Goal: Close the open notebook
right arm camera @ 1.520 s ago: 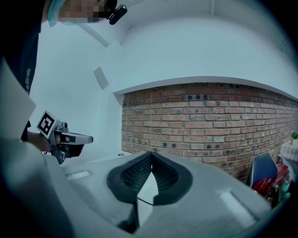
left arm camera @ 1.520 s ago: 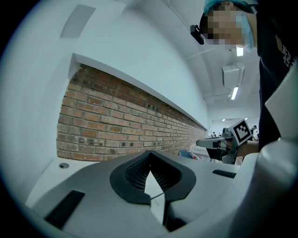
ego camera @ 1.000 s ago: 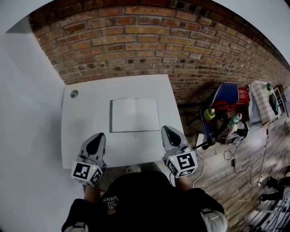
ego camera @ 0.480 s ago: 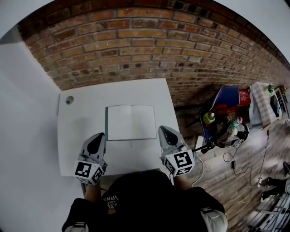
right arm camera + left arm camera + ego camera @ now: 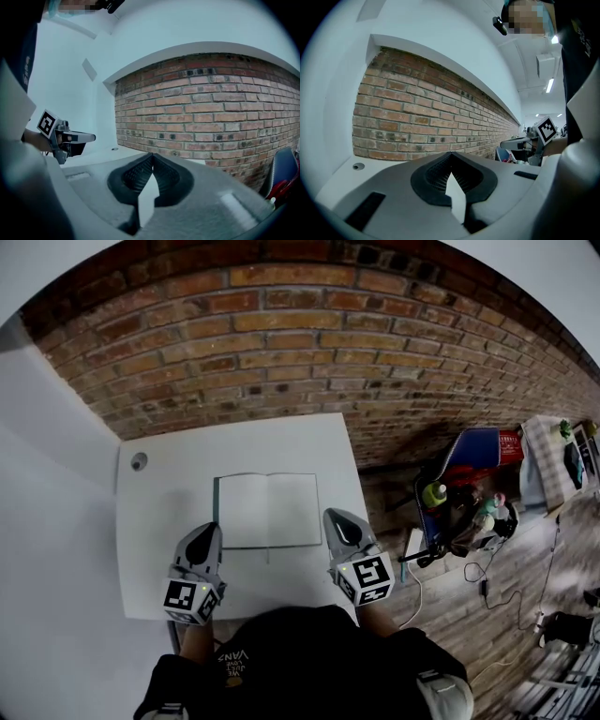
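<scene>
Notebook (image 5: 267, 510) is lying open and flat mid-desk, toward the near edge. Left claw (image 5: 207, 530) and right claw (image 5: 336, 518) are flanking its near corners, both pinched closed and empty, so I'm reading this as the approach step. Next move is calling for one tip getting under an outer page edge and folding that half over the spine; the white desk (image 5: 169, 486) is carrying only a grommet (image 5: 139, 461) at its far-left corner, backing onto a brick wall (image 5: 281, 352), with a blue chair (image 5: 473, 448) and clutter off its right edge.

Matt paper pages fill the notebook (image 5: 267, 510); the desk (image 5: 164, 493) is smooth white, the far brick wall (image 5: 281, 343) rough.
</scene>
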`<state>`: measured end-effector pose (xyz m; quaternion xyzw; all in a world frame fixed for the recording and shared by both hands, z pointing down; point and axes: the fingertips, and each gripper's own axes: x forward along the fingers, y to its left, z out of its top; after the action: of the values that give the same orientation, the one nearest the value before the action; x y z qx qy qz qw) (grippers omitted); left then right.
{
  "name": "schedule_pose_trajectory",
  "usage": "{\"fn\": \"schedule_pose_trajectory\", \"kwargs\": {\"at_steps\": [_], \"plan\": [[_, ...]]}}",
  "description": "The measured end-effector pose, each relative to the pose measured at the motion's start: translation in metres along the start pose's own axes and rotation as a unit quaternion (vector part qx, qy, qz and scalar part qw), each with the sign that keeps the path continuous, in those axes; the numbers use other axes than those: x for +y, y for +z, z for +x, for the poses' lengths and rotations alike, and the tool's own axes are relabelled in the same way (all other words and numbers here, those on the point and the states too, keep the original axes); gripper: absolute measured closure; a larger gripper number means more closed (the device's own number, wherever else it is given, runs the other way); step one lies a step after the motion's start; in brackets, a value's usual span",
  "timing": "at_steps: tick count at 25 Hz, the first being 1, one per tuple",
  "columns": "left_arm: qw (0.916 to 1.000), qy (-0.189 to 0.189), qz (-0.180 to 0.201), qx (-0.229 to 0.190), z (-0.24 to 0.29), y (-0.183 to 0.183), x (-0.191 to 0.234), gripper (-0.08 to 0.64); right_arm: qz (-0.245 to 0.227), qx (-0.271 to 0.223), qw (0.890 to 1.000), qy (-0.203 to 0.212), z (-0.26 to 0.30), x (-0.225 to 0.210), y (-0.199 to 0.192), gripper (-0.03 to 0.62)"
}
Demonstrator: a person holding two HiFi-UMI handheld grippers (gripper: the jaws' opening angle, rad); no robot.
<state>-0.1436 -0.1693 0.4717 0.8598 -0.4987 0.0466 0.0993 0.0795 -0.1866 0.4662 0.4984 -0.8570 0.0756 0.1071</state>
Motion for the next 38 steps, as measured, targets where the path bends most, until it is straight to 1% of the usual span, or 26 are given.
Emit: {"fn": "schedule_pose_trajectory", "kwargs": {"at_steps": [5,7,18,23,25,30,34,38], "plan": [[1.0,0.001,-0.004,0.006,0.019,-0.009,0.006,0.549,0.008,0.025,1.0,0.007,0.018,-0.01,-0.016,0.594],[0.9999,0.001,-0.006,0.011,0.026,-0.012,0.007,0.549,0.01,0.028,1.0,0.007,0.024,-0.014,-0.02,0.594],[0.9979,0.009,-0.027,0.057,0.044,-0.051,0.016,0.549,0.004,0.07,0.998,0.004,0.057,-0.023,-0.064,0.594],[0.9962,0.018,-0.032,0.079,0.044,-0.07,0.019,0.549,-0.001,0.1,0.995,0.007,0.069,-0.018,-0.093,0.594],[0.9955,0.017,-0.028,0.089,0.045,-0.078,0.019,0.549,-0.001,0.113,0.994,0.007,0.072,-0.017,-0.105,0.594],[0.9935,0.019,-0.034,0.107,0.045,-0.096,0.023,0.549,-0.009,0.146,0.989,0.006,0.081,-0.013,-0.132,0.594],[0.9925,0.021,-0.039,0.114,0.046,-0.103,0.025,0.549,-0.019,0.166,0.986,0.005,0.087,-0.01,-0.146,0.594],[0.9916,0.025,-0.036,0.122,0.047,-0.111,0.028,0.549,-0.025,0.181,0.983,0.01,0.09,-0.008,-0.157,0.594]]}}
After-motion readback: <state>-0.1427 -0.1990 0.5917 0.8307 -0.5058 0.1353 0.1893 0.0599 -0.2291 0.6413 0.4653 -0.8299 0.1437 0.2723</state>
